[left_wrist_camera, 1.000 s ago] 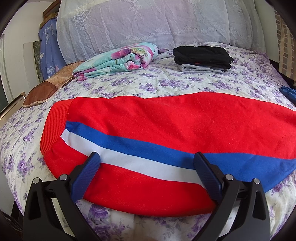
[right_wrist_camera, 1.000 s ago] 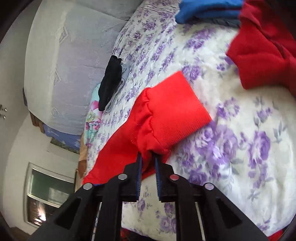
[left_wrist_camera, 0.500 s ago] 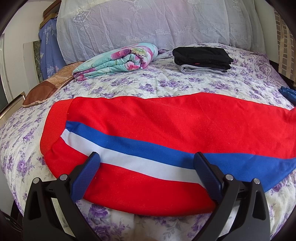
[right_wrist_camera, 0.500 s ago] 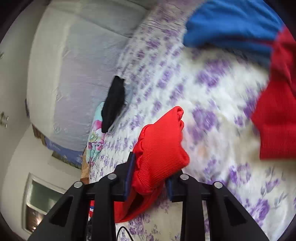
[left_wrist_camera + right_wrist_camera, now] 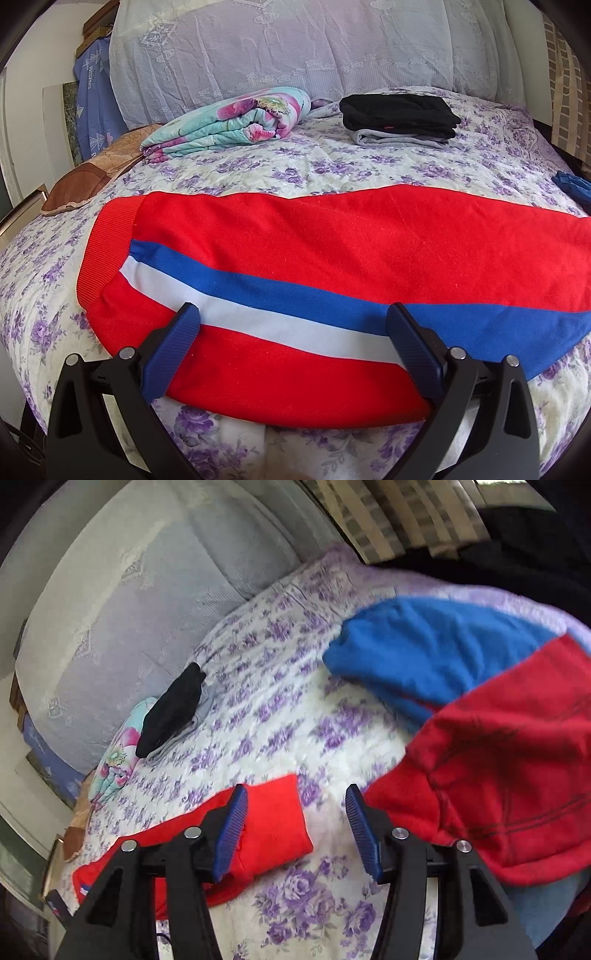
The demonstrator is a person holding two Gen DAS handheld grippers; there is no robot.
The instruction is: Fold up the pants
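Well, from the left gripper's (image 5: 291, 325) own camera the two blue-padded fingers (image 5: 171, 350) stand spread wide and low over the near edge of the bed (image 5: 332, 173); the red pants (image 5: 314, 258) lie flat straight ahead of it, stretched from side to side, with a blue stripe and a white stripe running along the leg; both fingertips sit over the cloth near the white stripe, though nothing is pinched between them and whether they touch the fabric cannot be told; the ribbed red cuff (image 5: 107, 251) is ahead and off to the left of the left finger; further ahead, up towards the big pale pillow (image 5: 295, 51), rest a folded floral blanket (image 5: 229, 122) to the left and a folded black and grey pile (image 5: 399, 118) to the right.

From the right gripper's (image 5: 295, 830) camera the jaws are opening, with a clear gap between the pads; a ribbed red cuff end (image 5: 273, 830) lies on the flowered bedspread just beside the left finger (image 5: 229, 830), partly behind it, and it reaches into the gap without being clamped; off to the right and ahead lies a heap of blue and red garments (image 5: 480, 720); the picture is slightly blurred.
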